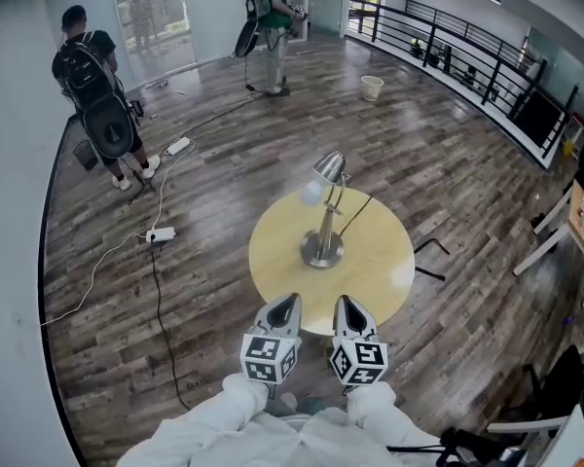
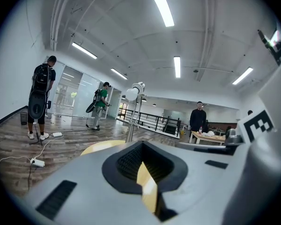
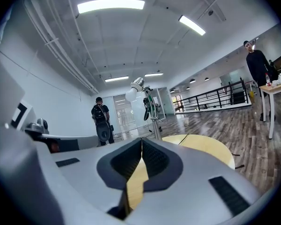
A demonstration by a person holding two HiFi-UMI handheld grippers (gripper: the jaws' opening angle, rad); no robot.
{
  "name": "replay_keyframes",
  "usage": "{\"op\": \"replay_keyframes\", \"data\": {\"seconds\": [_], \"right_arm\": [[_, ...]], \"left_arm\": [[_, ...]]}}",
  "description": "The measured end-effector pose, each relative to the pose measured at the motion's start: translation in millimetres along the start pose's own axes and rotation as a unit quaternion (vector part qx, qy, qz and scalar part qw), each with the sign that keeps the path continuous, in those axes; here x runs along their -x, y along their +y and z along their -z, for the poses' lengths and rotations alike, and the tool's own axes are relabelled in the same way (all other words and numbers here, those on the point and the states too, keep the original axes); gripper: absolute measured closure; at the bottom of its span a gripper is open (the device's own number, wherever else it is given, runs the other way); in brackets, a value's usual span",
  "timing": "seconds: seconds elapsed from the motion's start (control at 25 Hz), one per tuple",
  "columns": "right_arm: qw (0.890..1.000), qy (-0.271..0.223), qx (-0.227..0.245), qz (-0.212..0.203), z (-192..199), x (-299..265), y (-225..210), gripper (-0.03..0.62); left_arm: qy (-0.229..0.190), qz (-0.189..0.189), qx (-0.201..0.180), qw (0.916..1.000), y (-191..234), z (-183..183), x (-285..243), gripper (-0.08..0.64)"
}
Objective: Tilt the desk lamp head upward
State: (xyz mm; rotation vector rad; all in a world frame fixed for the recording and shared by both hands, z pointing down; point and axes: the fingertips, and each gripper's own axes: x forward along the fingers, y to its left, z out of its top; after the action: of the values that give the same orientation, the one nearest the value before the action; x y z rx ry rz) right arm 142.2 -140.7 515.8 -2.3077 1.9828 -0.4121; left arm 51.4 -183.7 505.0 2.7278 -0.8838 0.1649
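Two grippers lie nearest; how do their jaws stand? (student)

Left gripper (image 1: 288, 305) and right gripper (image 1: 347, 306) are held side by side, a little apart, with their tips over the near edge of the round yellow surface (image 1: 384, 275). Each gripper view shows the jaws together, pad against pad. White sleeves (image 1: 258, 412) reach in behind them. (legend)

Where is the desk lamp? (student)

Desk lamp (image 1: 323, 227) stands about the middle of the surface, well apart from both grippers. Its round metal base (image 1: 323, 252) rests flat and the stem rises upright. The lamp head (image 1: 329, 166) sits over the far edge, with the shade tipped downward to the left and a white bulb (image 1: 311, 194) at its mouth. A black cord (image 1: 358, 212) runs from the stem toward the far right edge. (legend)

And beyond the surface? (student)

Wood-plank floor (image 1: 224, 154) spreads all round. To the left lies a power strip (image 1: 161, 233) with a white cable. Farther off stands a person with a black backpack (image 1: 95, 86). Farther still are a person in a green top (image 1: 271, 22) and a pale bin (image 1: 372, 87) near a black railing (image 1: 467, 56). The left gripper view adds a person in dark clothes (image 2: 197, 118) at the right. (legend)
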Motion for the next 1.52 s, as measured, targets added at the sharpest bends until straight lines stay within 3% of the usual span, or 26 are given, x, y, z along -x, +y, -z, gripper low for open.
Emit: {"op": "replay_keyframes", "data": {"seconds": [1.52], "right_arm": [[0.999, -0.006, 0.031, -0.028, -11.9, 24.6, -7.1, 0.578]], "left_arm": [[0.000, -0.009, 0.000, 1.0000, -35.0, 3.6, 8.7, 0.557]]}}
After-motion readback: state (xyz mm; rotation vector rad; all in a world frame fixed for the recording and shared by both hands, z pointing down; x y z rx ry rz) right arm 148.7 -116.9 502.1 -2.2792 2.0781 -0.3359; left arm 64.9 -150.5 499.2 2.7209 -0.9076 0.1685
